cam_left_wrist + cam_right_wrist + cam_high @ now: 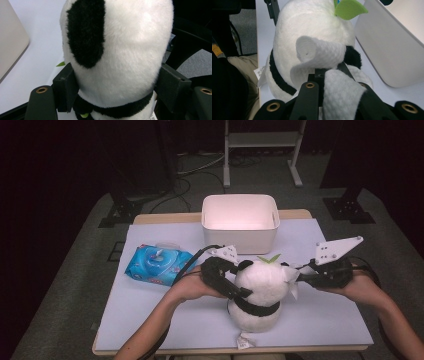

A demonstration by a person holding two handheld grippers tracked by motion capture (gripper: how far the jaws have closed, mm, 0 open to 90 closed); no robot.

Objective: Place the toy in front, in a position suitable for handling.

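Note:
A white plush panda [260,287] with black ears, a black neck band and a green leaf [268,258] on top stands upright at the table's front middle. My left gripper [239,282] comes in from its left. In the left gripper view the two pads [66,87] press into the panda [125,50] just above the neck band. My right gripper [300,275] is at the panda's right side, shut on a white cloth [322,53] that curls against the plush [307,22]. The cloth hides the right jaw tips.
A white plastic bin [240,220] stands open just behind the panda. A blue pack of wet wipes [157,265] lies to the left on the pale table cover [325,320]. The panda's label [245,340] trails toward the front edge.

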